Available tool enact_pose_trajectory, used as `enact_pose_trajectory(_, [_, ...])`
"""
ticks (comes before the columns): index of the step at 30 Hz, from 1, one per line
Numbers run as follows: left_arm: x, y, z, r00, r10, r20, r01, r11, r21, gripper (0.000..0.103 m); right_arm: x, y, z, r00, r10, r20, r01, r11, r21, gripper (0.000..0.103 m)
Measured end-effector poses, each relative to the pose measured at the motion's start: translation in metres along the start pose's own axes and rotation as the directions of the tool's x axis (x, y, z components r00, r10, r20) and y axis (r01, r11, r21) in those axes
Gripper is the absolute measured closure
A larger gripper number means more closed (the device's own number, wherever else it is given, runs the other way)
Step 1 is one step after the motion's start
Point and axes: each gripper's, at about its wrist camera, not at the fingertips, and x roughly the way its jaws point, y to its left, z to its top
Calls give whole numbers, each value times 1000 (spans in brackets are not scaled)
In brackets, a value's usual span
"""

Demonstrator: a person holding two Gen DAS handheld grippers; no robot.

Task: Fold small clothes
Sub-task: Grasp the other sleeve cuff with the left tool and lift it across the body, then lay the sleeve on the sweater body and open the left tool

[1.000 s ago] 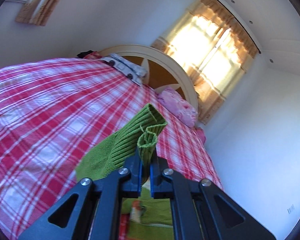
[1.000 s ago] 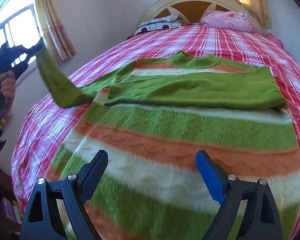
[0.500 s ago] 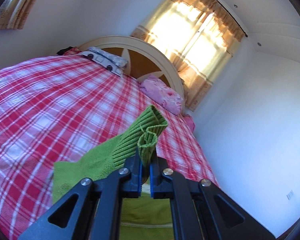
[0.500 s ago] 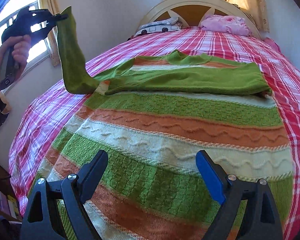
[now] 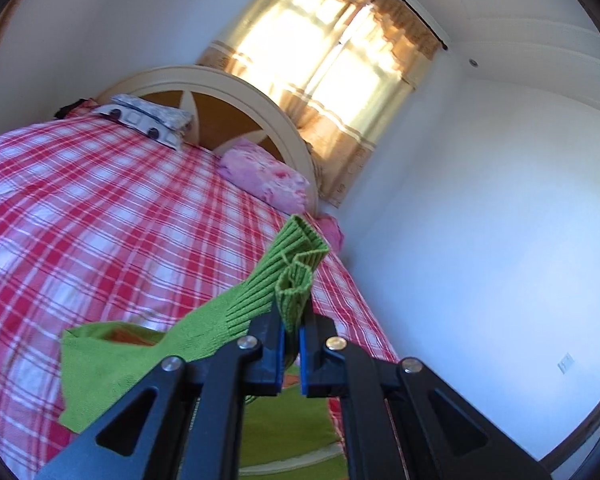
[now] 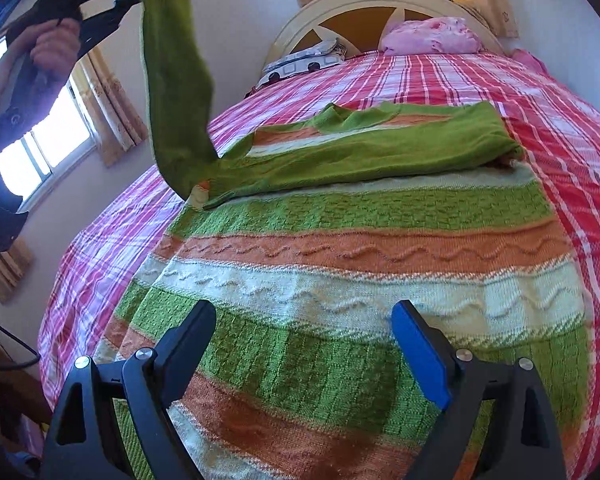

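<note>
Folding a striped green, orange and cream knitted sweater [image 6: 360,280] spread flat on the red-and-white checked bedspread [image 6: 560,120]; left gripper [image 5: 291,344], jaws pinching the ribbed green sleeve cuff [image 5: 296,268], holds the sleeve high, probably to lay it across the body; right gripper [image 6: 304,344], jaws spread and empty, hovers over the hem.

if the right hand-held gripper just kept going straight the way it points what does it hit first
Most likely the striped sweater spread on the bed. The right hand-held gripper is open and angled down at the knit body, with nothing else in that line. Depth is hard to judge through the fisheye, so how soon it would touch is unclear.
</note>
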Motion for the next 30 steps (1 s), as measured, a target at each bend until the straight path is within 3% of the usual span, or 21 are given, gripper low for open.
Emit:
enact_pose_trajectory(8, [66,-40,-55,993,-19,-118,23,999,38,98,-2,-6,0,1000,20,14,-20,999,37,13])
enact_pose_trajectory(12, [99,-50,-90,984,53,-173,-30,990,135,98,-2,-8,-1,1000,26,15,-26,999,40,13])
enact_pose_trajectory(16, [127,-39,-124,952,113,-285,-58,979,195,97,-2,-10,-1,999,34,17,-34,998,45,13])
enact_pose_trajectory(18, [125,-32,-129,945,102,-312,-45,982,185,96,-2,-11,-1,999,35,15,-36,998,45,13])
enact_pose_trajectory(21, [109,-24,-127,949,94,-299,-38,981,189,81,0,-10,-1,999,41,11,-41,998,41,11])
enact_pose_trajectory(23, [91,-15,-124,956,99,-275,-38,975,217,59,-1,-10,-2,999,45,18,-46,998,41,11])
enact_pose_trajectory(24, [77,-6,-122,960,133,-246,-70,965,251,40,-1,-11,-3,998,52,21,-53,998,46,11])
enact_pose_trajectory(25, [70,2,-121,962,162,-221,-98,956,276,30,-2,-13,-3,998,61,23,-62,997,54,11])
enact_pose_trajectory(27, [50,24,-120,957,230,-178,-161,929,334,30,-3,-17,-3,996,79,30,-81,994,70,11])
enact_pose_trajectory(30, [22,62,-127,905,408,-121,-322,842,433,30,-5,-19,-2,995,90,35,-93,992,84,10])
